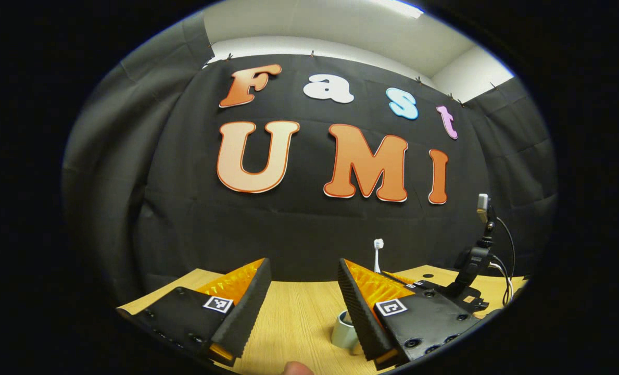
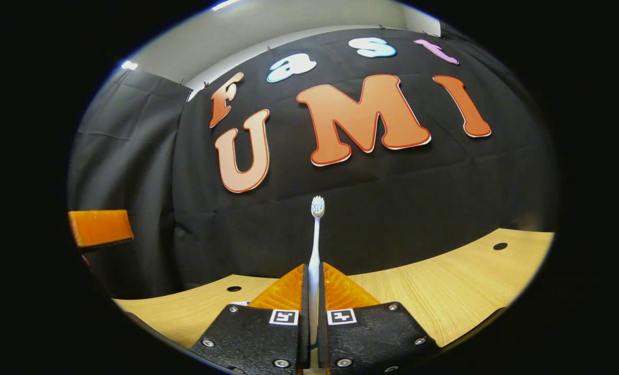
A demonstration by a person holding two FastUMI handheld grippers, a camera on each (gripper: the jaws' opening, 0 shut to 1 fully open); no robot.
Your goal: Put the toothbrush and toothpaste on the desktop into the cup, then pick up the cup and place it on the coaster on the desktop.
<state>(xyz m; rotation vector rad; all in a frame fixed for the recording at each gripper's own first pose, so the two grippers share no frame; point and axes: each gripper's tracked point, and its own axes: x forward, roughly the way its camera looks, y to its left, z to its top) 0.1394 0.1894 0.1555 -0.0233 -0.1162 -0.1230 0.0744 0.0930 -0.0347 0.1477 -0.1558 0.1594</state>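
My right gripper (image 2: 313, 271) is shut on the handle of a white toothbrush (image 2: 315, 245), which stands upright with its bristles on top. In the left gripper view the same toothbrush (image 1: 378, 255) rises behind my right-hand finger, with the right gripper (image 1: 390, 277) under it. My left gripper (image 1: 303, 265) is open above the wooden desktop (image 1: 293, 312), nothing between its fingers. A pale grey cup (image 1: 343, 331) stands on the desktop just below its right finger, partly hidden by that finger.
A small camera on a black stand with cables (image 1: 480, 255) stands at the desktop's far right. A fingertip (image 1: 295, 369) shows at the bottom edge. The desktop (image 2: 444, 297) has small round holes (image 2: 500, 246). One finger of the left gripper (image 2: 100, 227) shows at far left.
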